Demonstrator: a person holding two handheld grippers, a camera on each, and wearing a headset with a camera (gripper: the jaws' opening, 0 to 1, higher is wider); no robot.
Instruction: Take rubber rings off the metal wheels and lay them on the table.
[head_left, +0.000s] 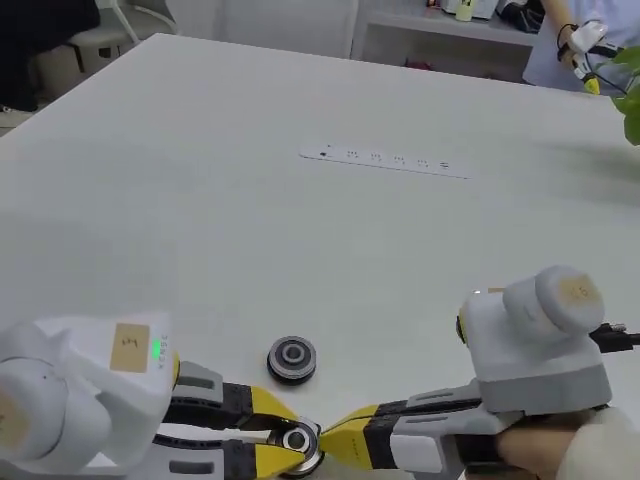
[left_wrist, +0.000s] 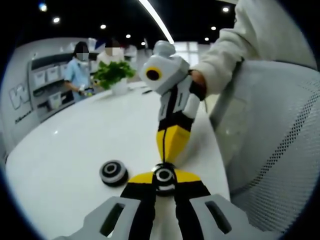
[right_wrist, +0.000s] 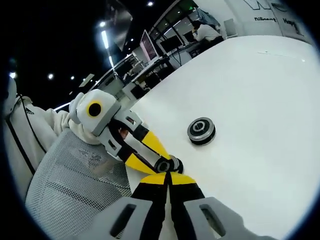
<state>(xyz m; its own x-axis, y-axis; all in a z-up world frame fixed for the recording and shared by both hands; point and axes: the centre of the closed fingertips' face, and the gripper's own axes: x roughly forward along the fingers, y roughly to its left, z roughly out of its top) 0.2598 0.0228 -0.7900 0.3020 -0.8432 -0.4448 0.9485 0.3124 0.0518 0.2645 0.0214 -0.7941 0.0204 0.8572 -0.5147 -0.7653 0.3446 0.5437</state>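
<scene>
A small metal wheel (head_left: 299, 439) with a black rubber ring is held just above the near table edge. My left gripper (head_left: 292, 441) comes in from the lower left and is shut on it, its yellow jaws on either side of the wheel (left_wrist: 165, 176). My right gripper (head_left: 334, 441) reaches in from the right, its yellow tips pinched together at the wheel's rim, on the rubber ring (right_wrist: 175, 165). A second wheel (head_left: 292, 359) with its black ring lies flat on the white table (head_left: 200, 180), a little beyond both grippers.
A flush power strip (head_left: 385, 160) sits in the middle of the table. At the far right are a green plant (head_left: 630, 95) and a person's hand (head_left: 580, 42). A grey mesh chair (left_wrist: 270, 150) stands close behind the near edge.
</scene>
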